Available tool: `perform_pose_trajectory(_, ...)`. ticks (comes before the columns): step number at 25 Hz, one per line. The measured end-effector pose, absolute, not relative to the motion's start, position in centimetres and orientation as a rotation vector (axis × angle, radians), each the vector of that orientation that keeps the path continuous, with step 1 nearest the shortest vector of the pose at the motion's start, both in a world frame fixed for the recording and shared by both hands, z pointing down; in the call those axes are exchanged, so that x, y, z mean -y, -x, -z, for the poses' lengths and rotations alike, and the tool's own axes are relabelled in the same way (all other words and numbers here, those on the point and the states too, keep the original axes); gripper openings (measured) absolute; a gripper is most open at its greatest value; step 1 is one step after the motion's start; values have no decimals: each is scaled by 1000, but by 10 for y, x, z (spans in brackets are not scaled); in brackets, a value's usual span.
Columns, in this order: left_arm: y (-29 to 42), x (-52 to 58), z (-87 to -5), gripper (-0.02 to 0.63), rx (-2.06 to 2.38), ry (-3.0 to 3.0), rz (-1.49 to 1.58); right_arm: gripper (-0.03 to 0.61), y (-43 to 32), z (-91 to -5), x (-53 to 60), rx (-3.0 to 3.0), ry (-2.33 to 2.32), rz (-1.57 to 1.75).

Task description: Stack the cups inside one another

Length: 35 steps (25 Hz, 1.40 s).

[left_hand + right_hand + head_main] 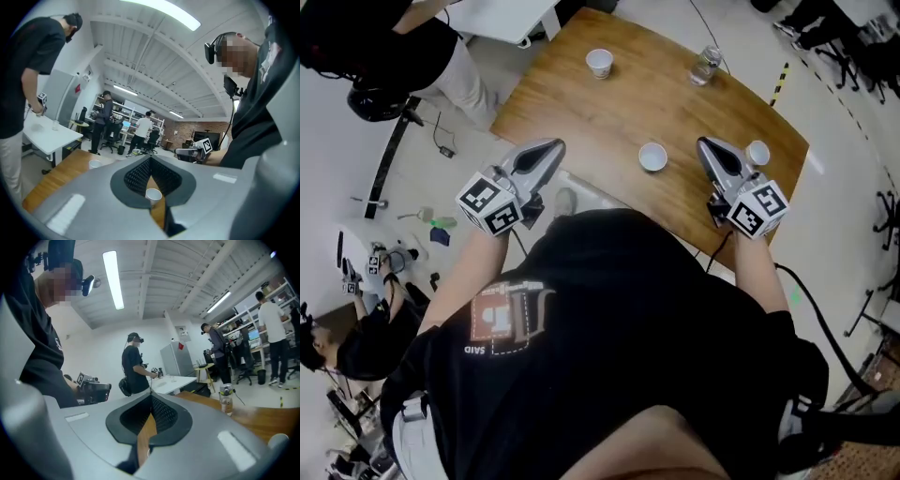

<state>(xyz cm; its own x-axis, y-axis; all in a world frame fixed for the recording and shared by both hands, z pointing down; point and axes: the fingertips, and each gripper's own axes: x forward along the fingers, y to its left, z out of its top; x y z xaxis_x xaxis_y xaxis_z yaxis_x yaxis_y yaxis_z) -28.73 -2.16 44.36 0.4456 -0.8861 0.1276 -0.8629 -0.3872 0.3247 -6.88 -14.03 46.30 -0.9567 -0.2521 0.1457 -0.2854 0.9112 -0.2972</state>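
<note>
Three white paper cups stand apart on the wooden table (581, 112): one at the far side (599, 62), one in the middle (653, 157), one by the right edge (757, 152). My left gripper (548, 148) hovers at the table's near-left edge, shut and empty. Just left of the right-hand cup, my right gripper (704, 145) is shut with nothing held. In the left gripper view the shut jaws (150, 158) frame the middle cup (153, 194), with the far cup (94, 163) to the left. The right gripper view shows its tips (151, 395) together over bare table.
A clear water bottle (705, 66) stands at the table's far side, also seen in the right gripper view (226, 401). A person (441, 47) stands by the far-left corner; another (356, 328) crouches on the floor at left. Cables and office chairs (853, 47) surround the table.
</note>
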Motion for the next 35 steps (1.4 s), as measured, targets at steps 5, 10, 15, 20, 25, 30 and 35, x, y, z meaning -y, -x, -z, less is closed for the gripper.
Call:
perform_pose_trajectory(5, 312, 78, -467, 2, 1142, -2518, 95, 17, 72, -461, 161, 2915, -870, -544)
perform_pose_trajectory(10, 319, 119, -466, 2, 866, -2624, 57, 31, 54, -450, 162, 2845, -1297, -636)
perform_pose_trajectory(15, 297, 143, -457, 2, 798, -2658, 69, 35, 36, -450, 155, 2802, -1357, -599)
perform_pose_trajectory(20, 279, 150, -466, 2, 793, -2644, 66, 32, 13, -462, 152, 2776, -1375, -599)
perform_pose_trajectory(25, 240, 162, -502, 2, 753, -2572, -219, 32, -13, -462, 154, 2787, -1325, -592)
perform_pose_trajectory(30, 187, 173, -559, 24, 613, -2439, -568, 32, -42, -470, 157, 2783, -1324, -629)
perform_pose_trajectory(35, 147, 147, -645, 149, 436, -2239, -946, 32, -63, -490, 142, 2761, -1350, -675)
